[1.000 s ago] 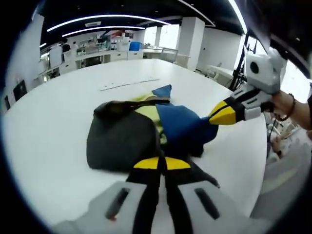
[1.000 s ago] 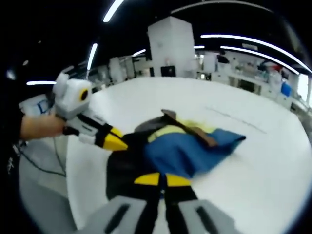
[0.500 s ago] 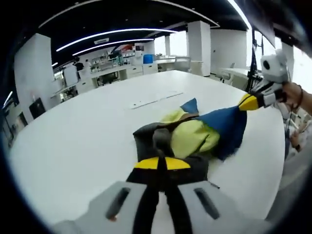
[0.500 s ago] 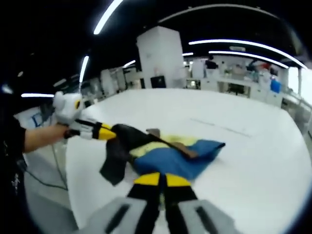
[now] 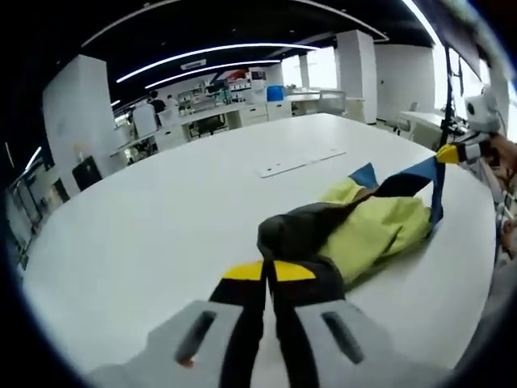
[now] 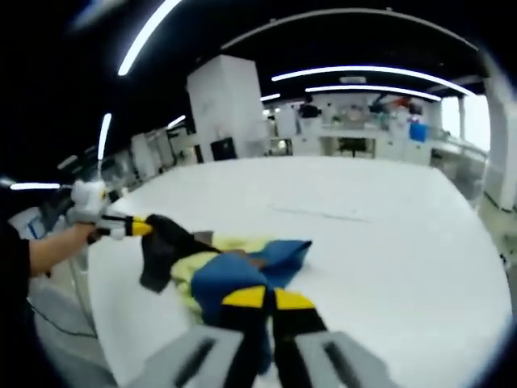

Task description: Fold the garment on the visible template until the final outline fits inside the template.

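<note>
Both tools, left (image 5: 269, 272) and right (image 6: 262, 298), are pinching the garment (image 5: 367, 230), stretching it between them above the white bench (image 5: 161, 218).

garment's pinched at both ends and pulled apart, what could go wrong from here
The garment is stretched between the left claw and right claw, so fabric might slip from a pinch and drop in a heap. It lies near the table edge and could slide off. The strip lies well away, so the fold may miss any outline.
</note>
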